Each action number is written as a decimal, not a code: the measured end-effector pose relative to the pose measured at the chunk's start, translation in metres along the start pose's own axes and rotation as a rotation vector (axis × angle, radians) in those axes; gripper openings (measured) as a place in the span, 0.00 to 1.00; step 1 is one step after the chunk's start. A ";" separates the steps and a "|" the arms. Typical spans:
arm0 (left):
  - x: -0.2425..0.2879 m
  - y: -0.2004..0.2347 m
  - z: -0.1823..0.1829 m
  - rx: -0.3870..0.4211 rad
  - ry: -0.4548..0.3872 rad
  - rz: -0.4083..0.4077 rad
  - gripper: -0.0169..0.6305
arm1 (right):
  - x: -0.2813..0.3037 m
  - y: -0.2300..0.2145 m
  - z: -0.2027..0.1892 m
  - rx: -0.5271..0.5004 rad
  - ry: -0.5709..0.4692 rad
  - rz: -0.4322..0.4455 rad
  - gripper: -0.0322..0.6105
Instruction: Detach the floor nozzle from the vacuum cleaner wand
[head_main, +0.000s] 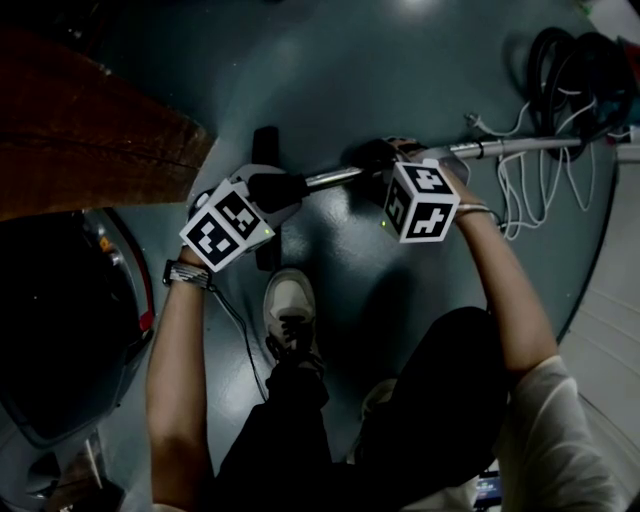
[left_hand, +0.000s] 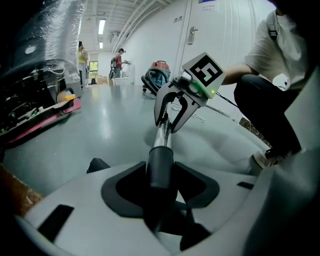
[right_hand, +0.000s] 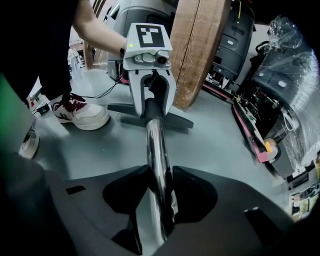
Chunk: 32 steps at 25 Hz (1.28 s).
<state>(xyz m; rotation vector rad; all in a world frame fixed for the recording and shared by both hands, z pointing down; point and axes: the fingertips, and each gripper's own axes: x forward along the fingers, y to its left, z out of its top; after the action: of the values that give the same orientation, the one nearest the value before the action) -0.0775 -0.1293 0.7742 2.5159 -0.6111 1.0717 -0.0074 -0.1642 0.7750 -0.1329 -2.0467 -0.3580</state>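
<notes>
With left tongs (left_hand: 160, 176) clamped on the nozzle neck (left_hand: 160, 159) and right tongs (right_hand: 159, 187) clamped on the wand (right_hand: 154, 142), best pull straight apart along its axis.

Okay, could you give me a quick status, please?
Left gripper shut on dark collar. Right gripper shut on wand. Floor nozzle still attached. Shoe beside it.

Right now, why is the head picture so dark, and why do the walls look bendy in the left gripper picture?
Head view: dim, the floor dull apart from one glare patch at the top. Left gripper view: bright ceiling lamps, and the wide lens curves the wall. Right gripper view: light streaks glint along the metal tube; corners fall dark.
</notes>
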 end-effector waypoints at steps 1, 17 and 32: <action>0.000 -0.001 0.001 0.010 -0.003 0.007 0.31 | -0.001 0.000 0.000 0.000 0.000 0.000 0.31; -0.006 -0.002 0.000 0.210 0.031 0.097 0.31 | -0.006 -0.006 0.003 -0.008 -0.011 -0.029 0.31; -0.005 -0.001 -0.002 0.272 0.044 0.147 0.31 | -0.005 -0.006 0.003 -0.004 -0.007 -0.023 0.30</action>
<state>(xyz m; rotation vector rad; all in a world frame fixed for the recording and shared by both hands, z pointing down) -0.0813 -0.1264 0.7721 2.7010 -0.6883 1.3406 -0.0095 -0.1689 0.7679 -0.1128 -2.0562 -0.3760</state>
